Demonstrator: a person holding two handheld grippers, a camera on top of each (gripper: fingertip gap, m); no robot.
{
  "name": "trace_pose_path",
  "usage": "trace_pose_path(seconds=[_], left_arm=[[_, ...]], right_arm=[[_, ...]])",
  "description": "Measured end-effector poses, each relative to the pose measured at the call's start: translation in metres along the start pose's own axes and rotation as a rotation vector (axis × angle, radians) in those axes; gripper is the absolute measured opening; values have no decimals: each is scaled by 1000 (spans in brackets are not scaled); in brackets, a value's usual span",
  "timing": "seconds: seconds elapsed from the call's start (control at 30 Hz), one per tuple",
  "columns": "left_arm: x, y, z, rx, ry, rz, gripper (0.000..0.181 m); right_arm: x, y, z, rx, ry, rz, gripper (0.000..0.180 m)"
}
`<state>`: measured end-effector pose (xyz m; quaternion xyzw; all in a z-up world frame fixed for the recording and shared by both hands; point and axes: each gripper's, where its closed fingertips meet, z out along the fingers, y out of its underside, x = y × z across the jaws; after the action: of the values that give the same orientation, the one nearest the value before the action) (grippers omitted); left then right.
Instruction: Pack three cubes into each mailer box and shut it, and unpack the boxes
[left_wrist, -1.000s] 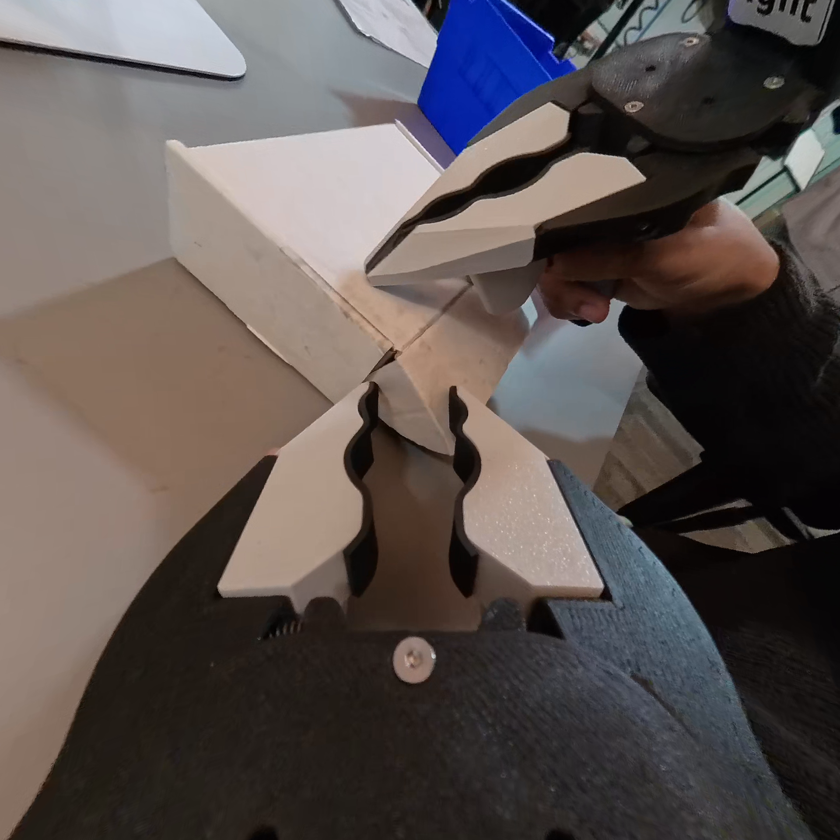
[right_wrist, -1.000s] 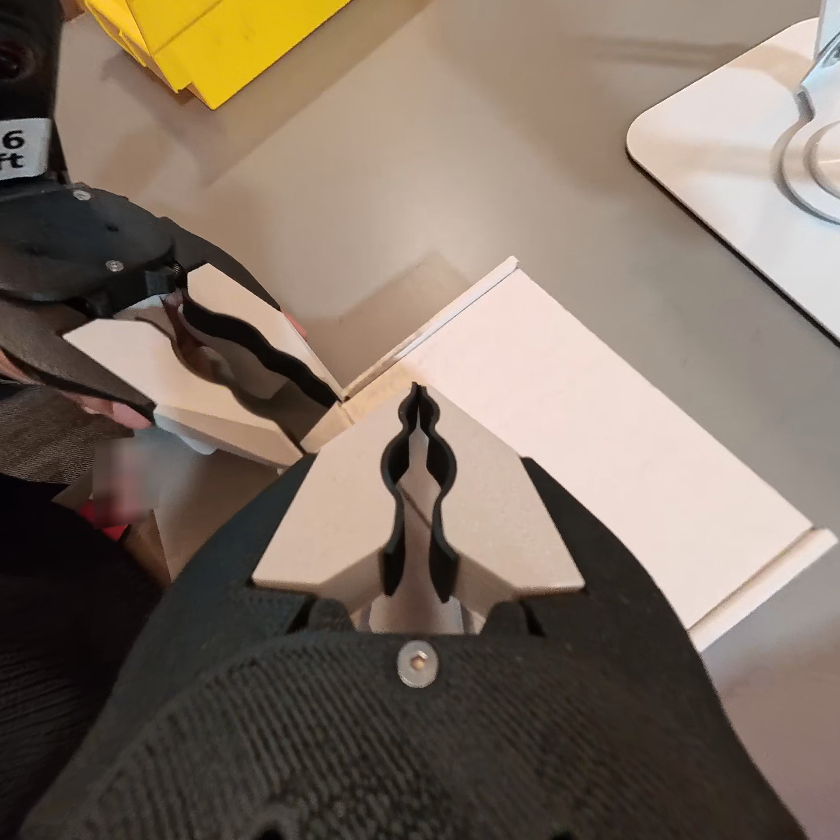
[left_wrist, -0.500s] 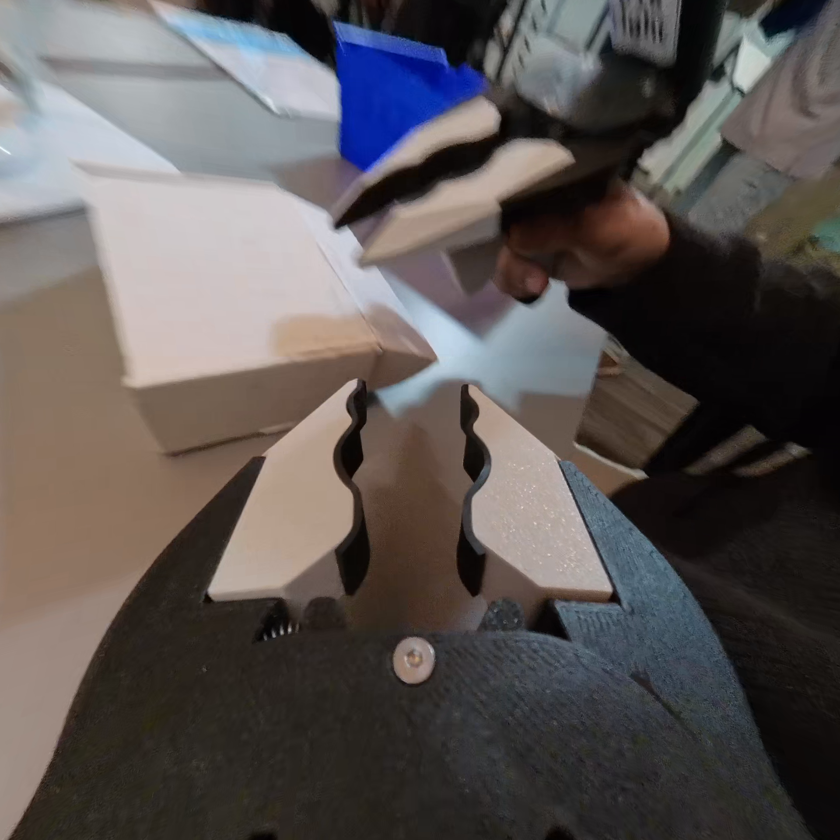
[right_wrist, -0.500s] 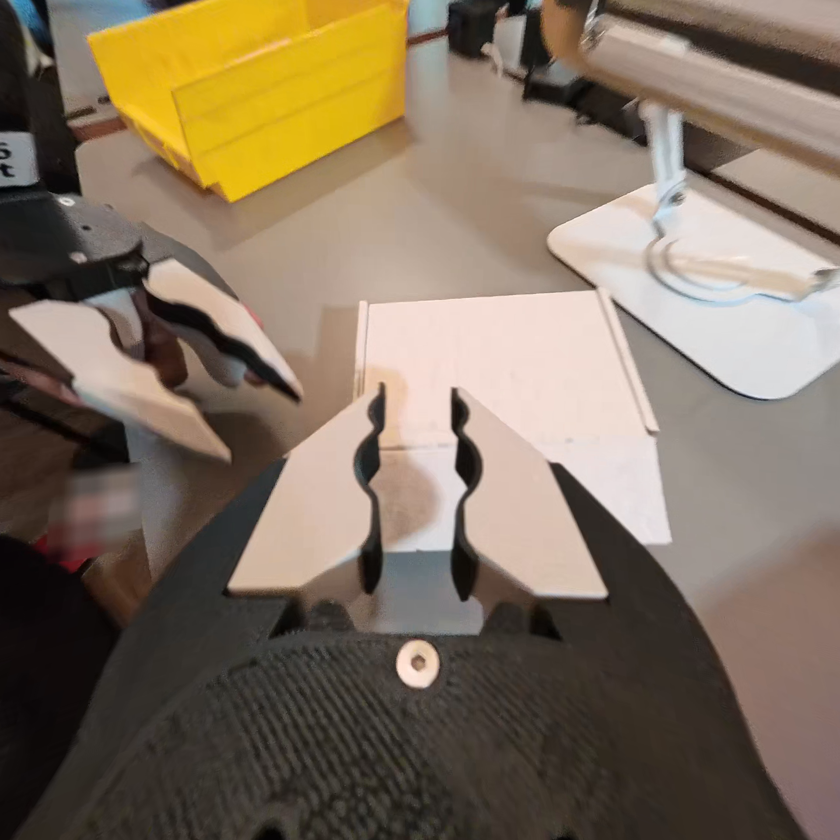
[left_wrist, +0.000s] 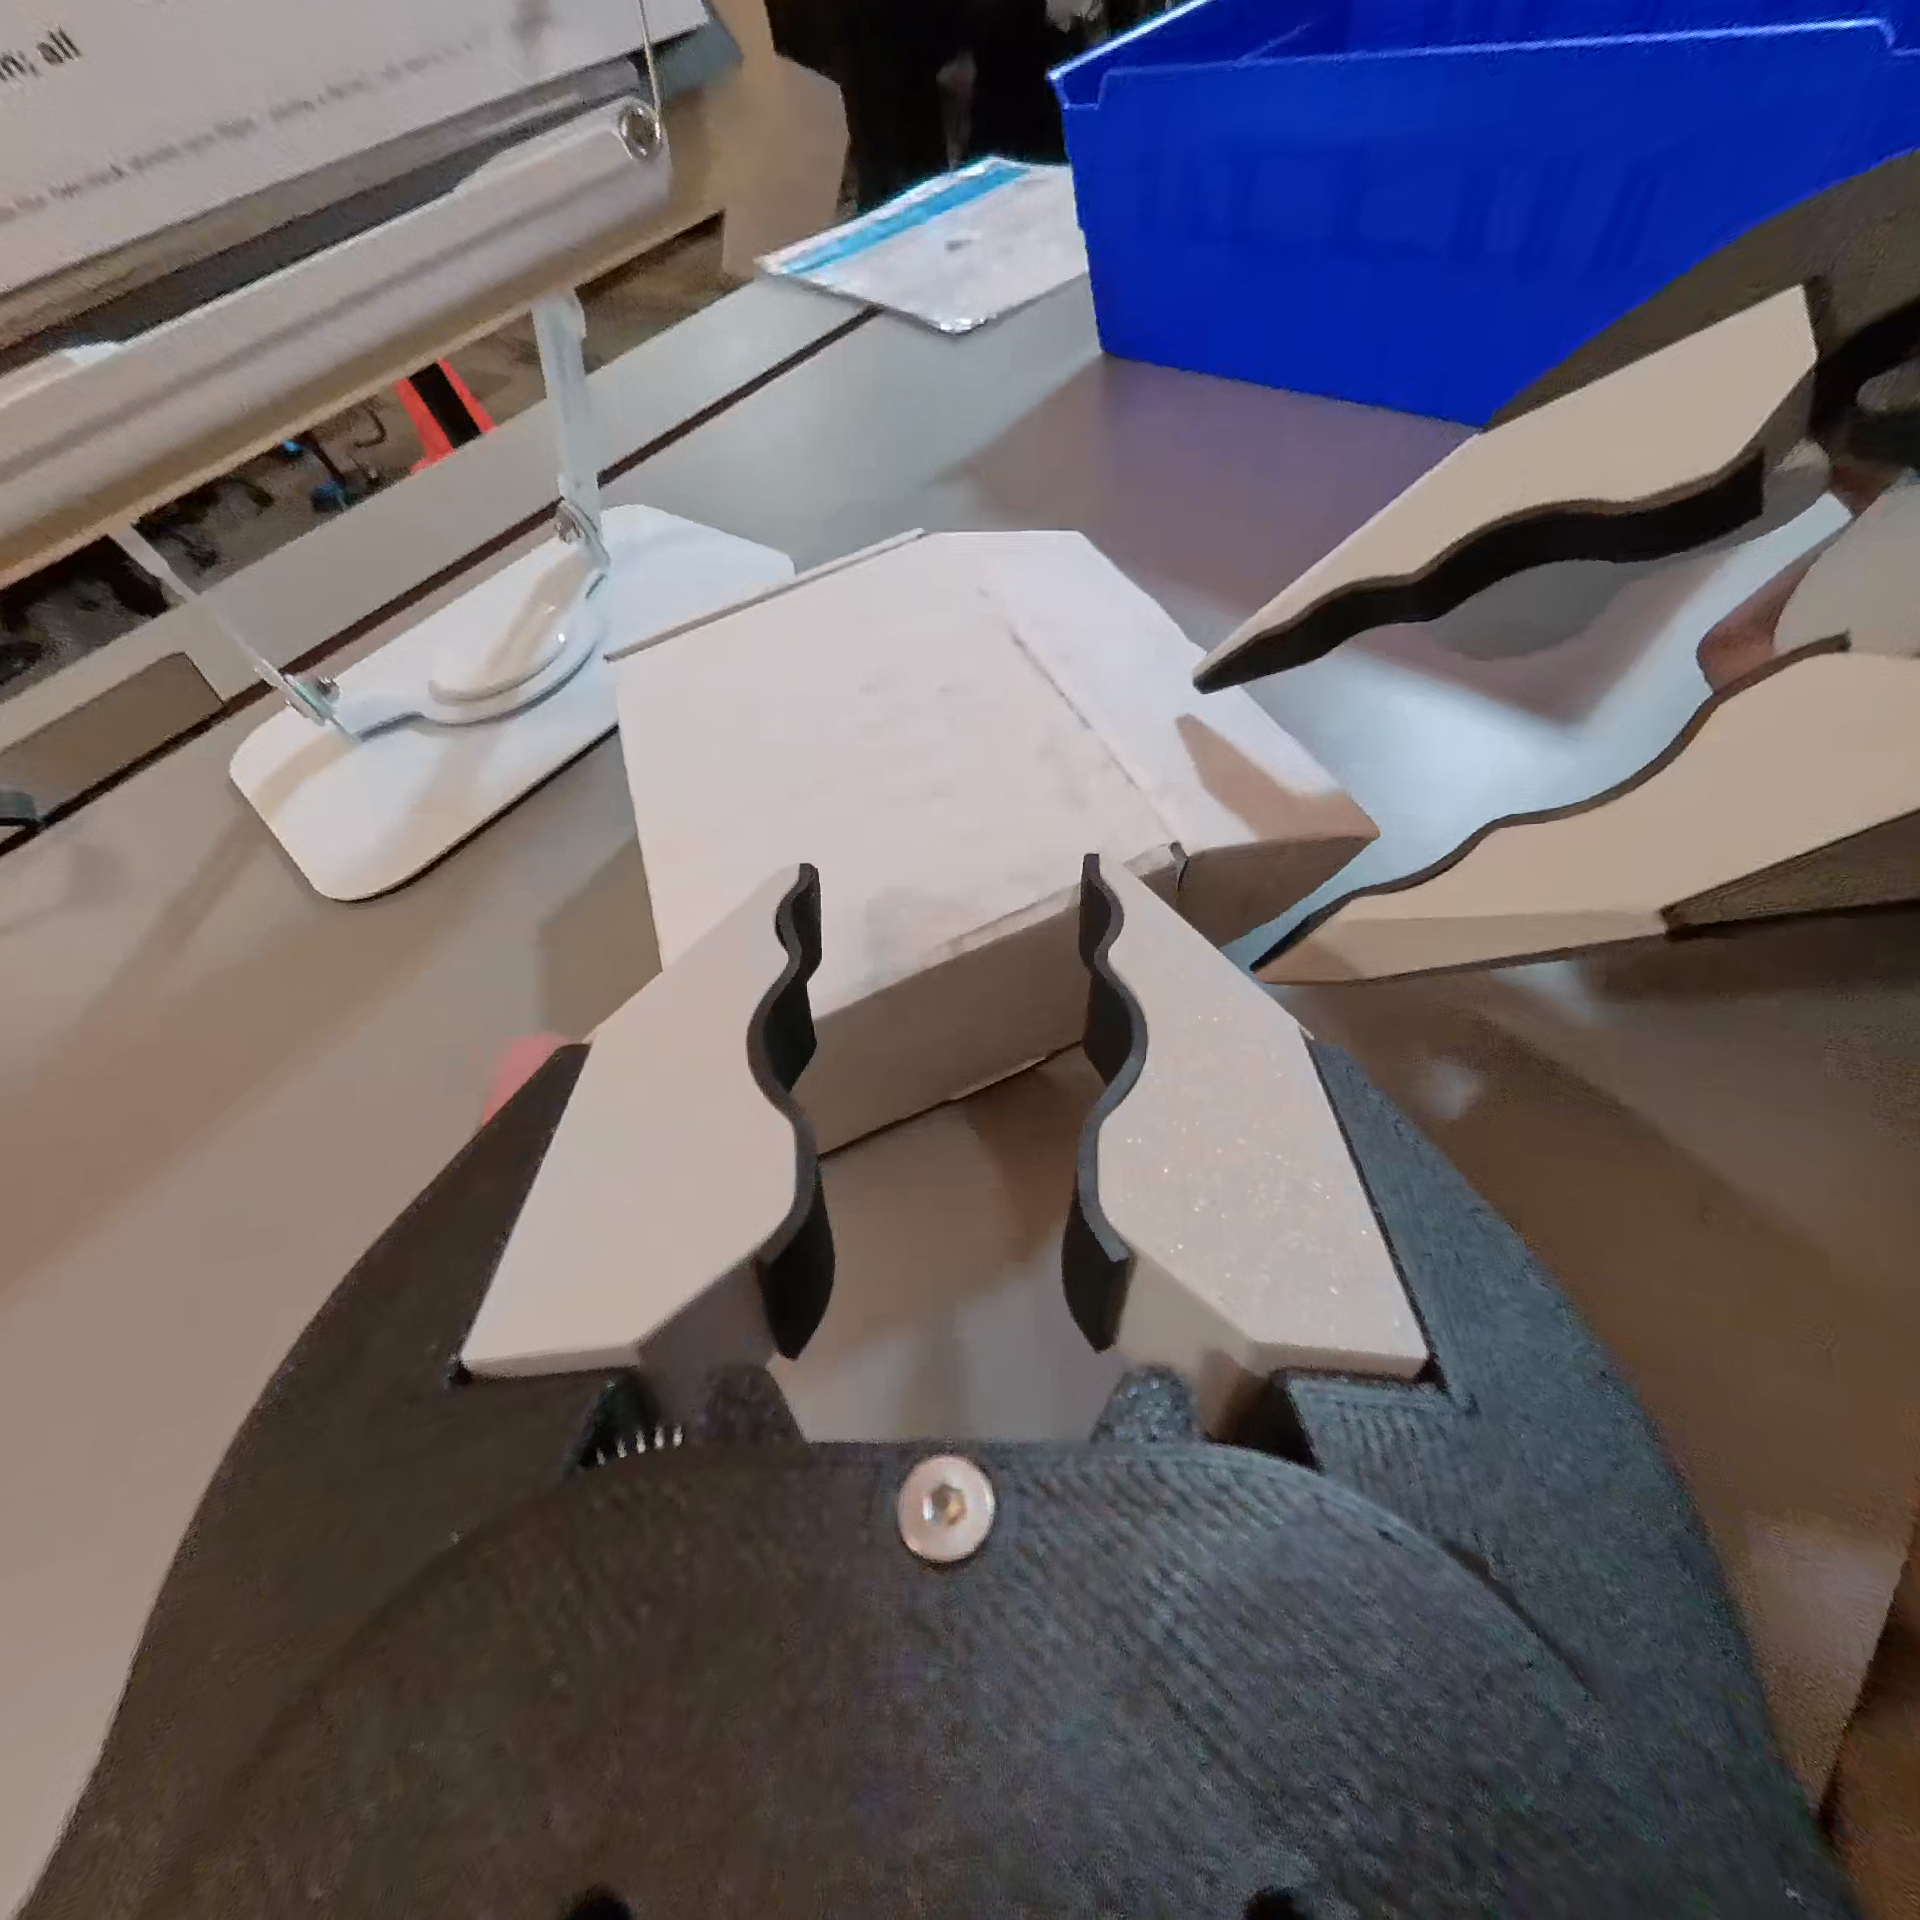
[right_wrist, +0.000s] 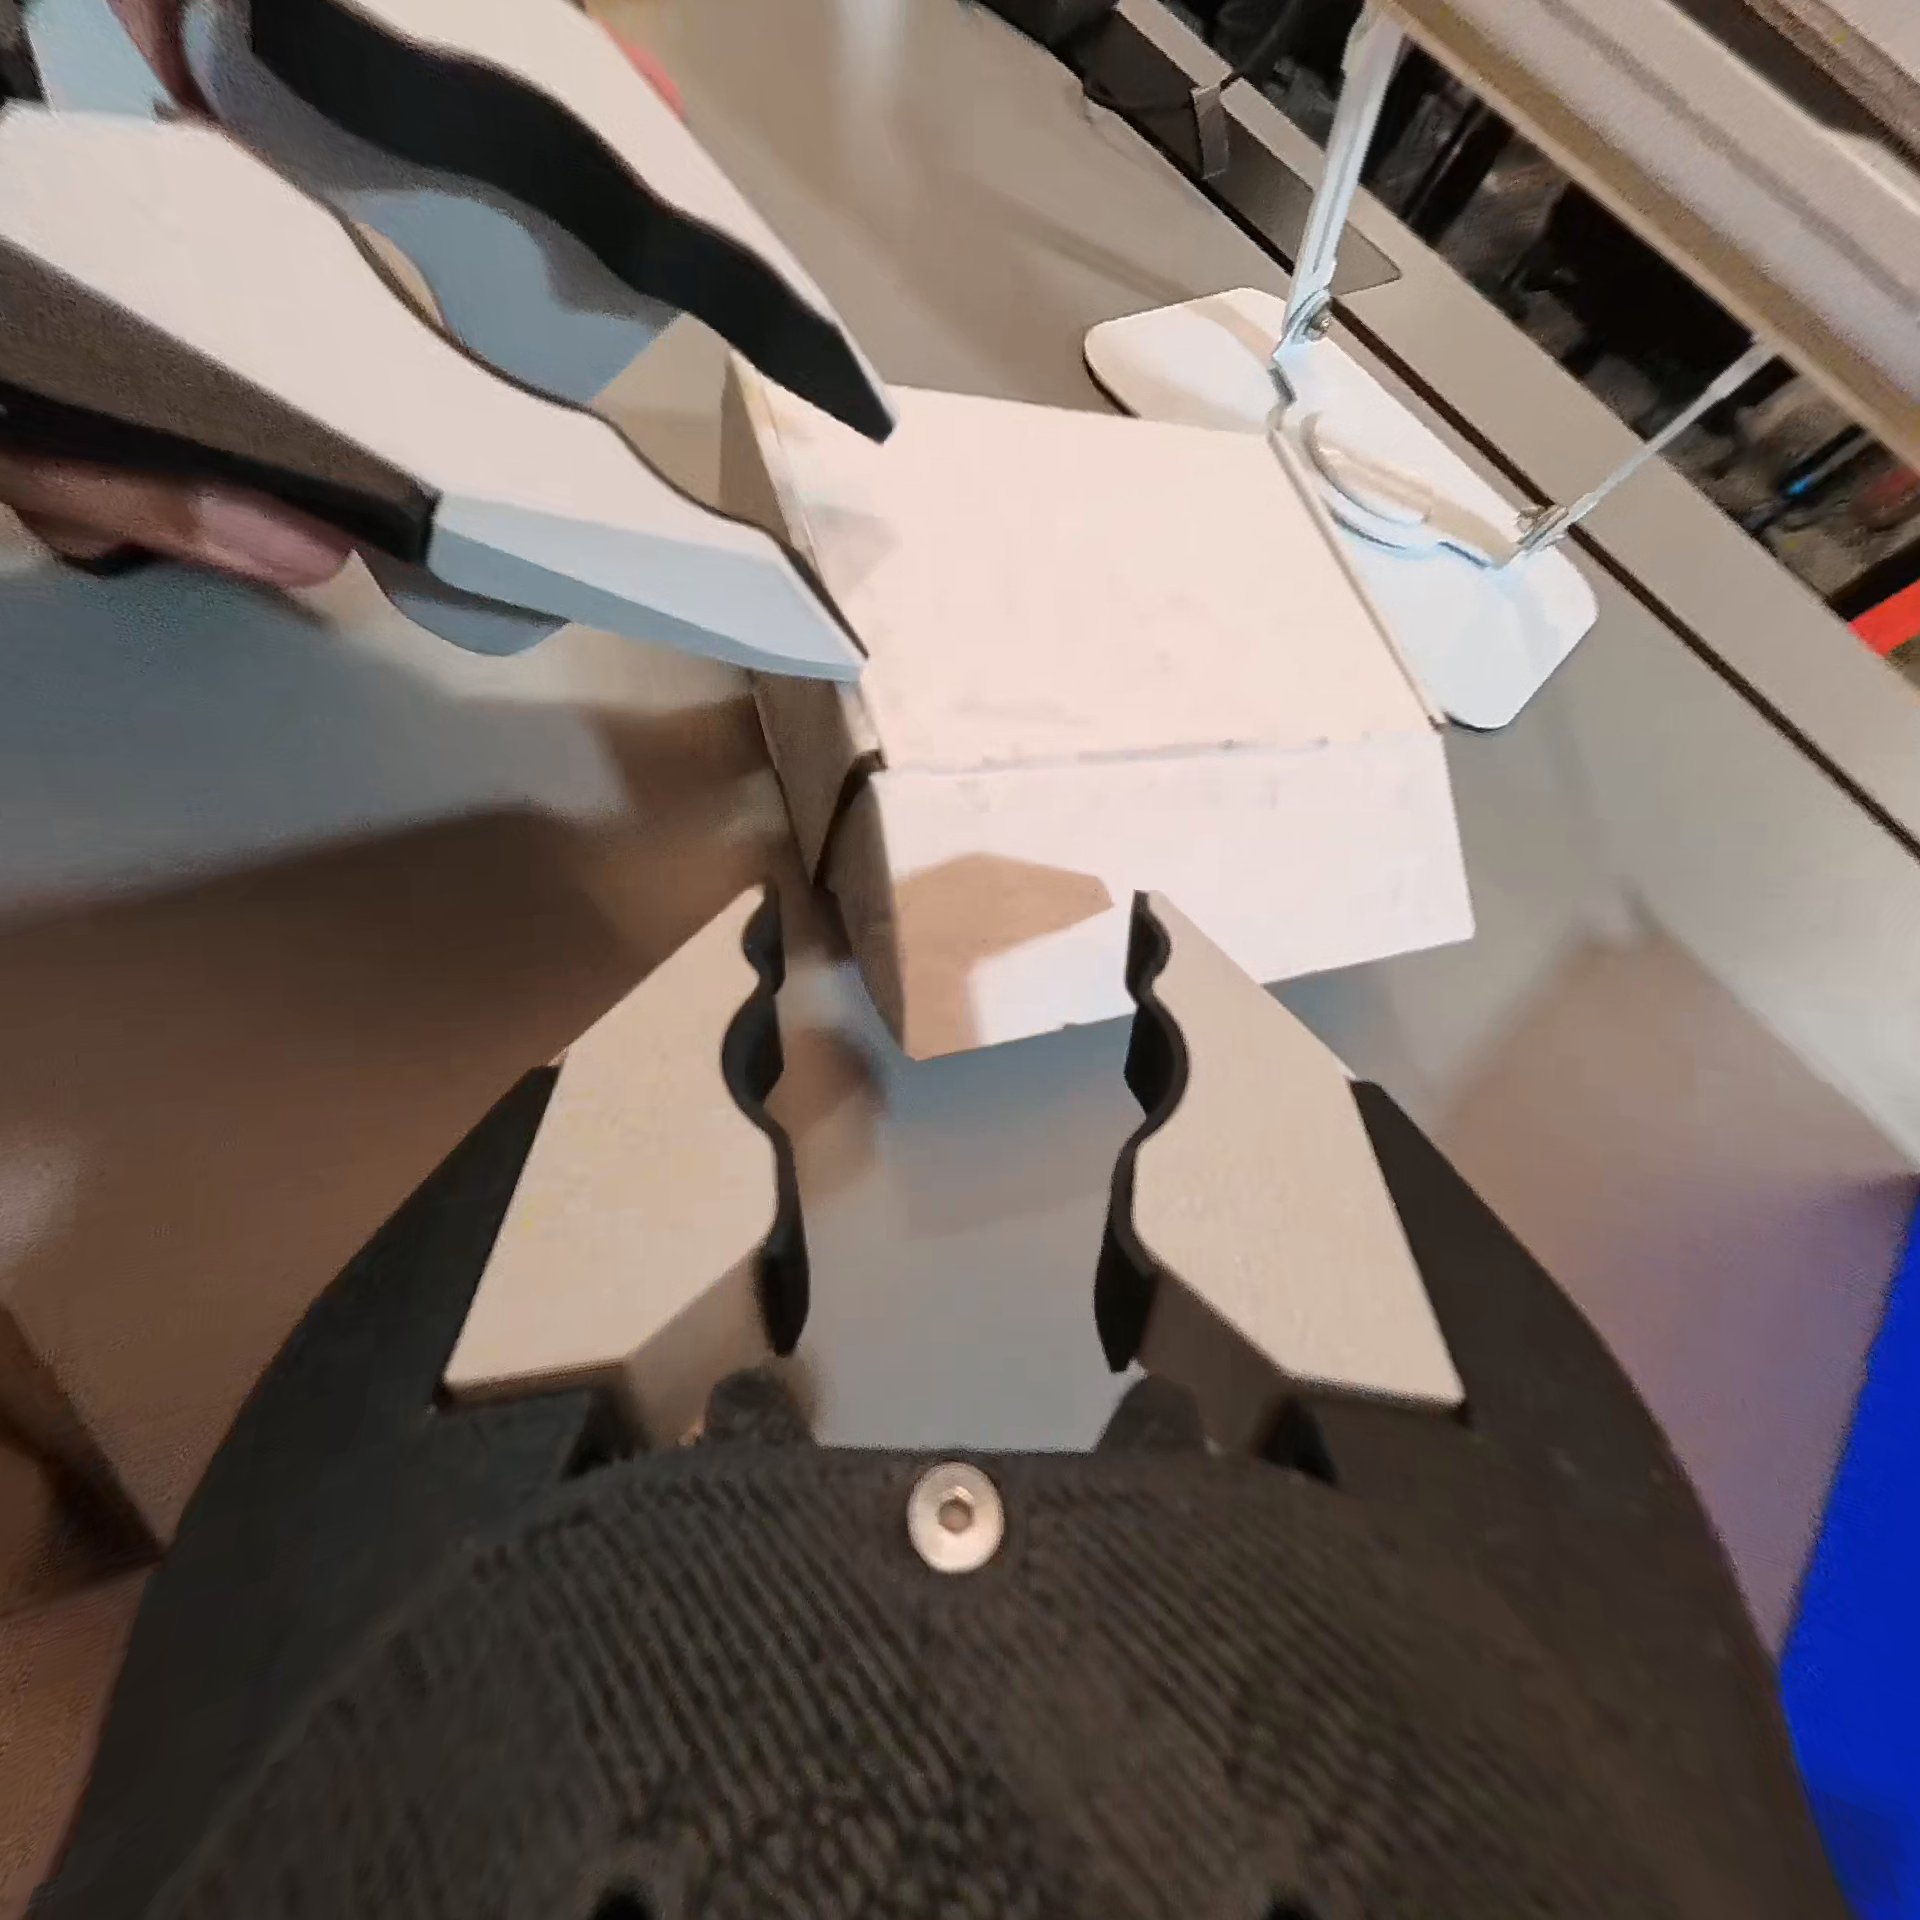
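blue bin (left_wrist: 1455, 197) | white stand base (left_wrist: 457, 727) | grey table (left_wrist: 208, 1039) | plastic pouch (left_wrist: 935, 244)

The left gripper (left_wrist: 945, 883) points at a closed white mailer box (left_wrist: 894, 727) lying flat on the grey table (left_wrist: 208, 1039). Its jaws stand apart and empty, the near end of the box showing between the fingertips. The right gripper (left_wrist: 1236, 821) enters from the right, jaws apart, its tips just beside the box's right edge. A blue bin (left_wrist: 1455, 197) stands behind the box. A white stand base (left_wrist: 447, 748) rests to the left of the box, close to its far left corner. A flat packet (left_wrist: 935, 249) lies beside the bin.
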<state>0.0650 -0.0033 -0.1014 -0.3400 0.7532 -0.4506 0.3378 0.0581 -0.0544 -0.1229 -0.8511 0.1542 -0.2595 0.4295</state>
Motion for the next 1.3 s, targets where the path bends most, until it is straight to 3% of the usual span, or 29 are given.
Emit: trace_pose_path(seconds=[0.27, 0.37, 0.47, 0.63, 0.9, 0.93, 0.97, 1.0, 1.07, 1.17, 1.27, 1.3], left_arm=[[-4, -1, -2, 12, -6, -56, 48], [-16, -11, -12, 100, -33, -123, 48], [-37, -13, -18, 147, -35, -325, 47], [-33, 4, -7, 63, 83, -537, 54], [-35, 5, -7, 75, 86, -577, 52], [-34, 5, -7, 74, 95, -579, 47], [-22, 5, -6, 54, 175, -580, 24], [-9, 3, -5, 42, 259, -601, 14], [-2, 3, -2, 26, 283, -601, 6], [1, 1, -3, 20, 259, -507, 12], [-21, 2, -7, 40, 110, -433, 48], [-32, 1, -10, 63, 61, -421, 48]], right_arm=[[5, -1, -9, 21, -24, 47, 52], [1, -2, -16, 16, -93, 79, 29], [0, 2, -17, -3, -127, 82, 4], [-2, 5, -13, -8, -164, 139, 7], [-5, 6, -9, -4, -180, 148, 1], [-5, 6, -8, -3, -180, 148, 0], [-5, 6, -7, -1, -175, 151, 0], [-5, 6, -6, 0, -172, 152, 0], [-3, 5, -3, 3, -157, 146, 0], [2, 5, -3, 6, -141, 134, 0], [7, 1, -8, 40, -154, 169, 11], [10, 0, -9, 52, -155, 181, 15]])
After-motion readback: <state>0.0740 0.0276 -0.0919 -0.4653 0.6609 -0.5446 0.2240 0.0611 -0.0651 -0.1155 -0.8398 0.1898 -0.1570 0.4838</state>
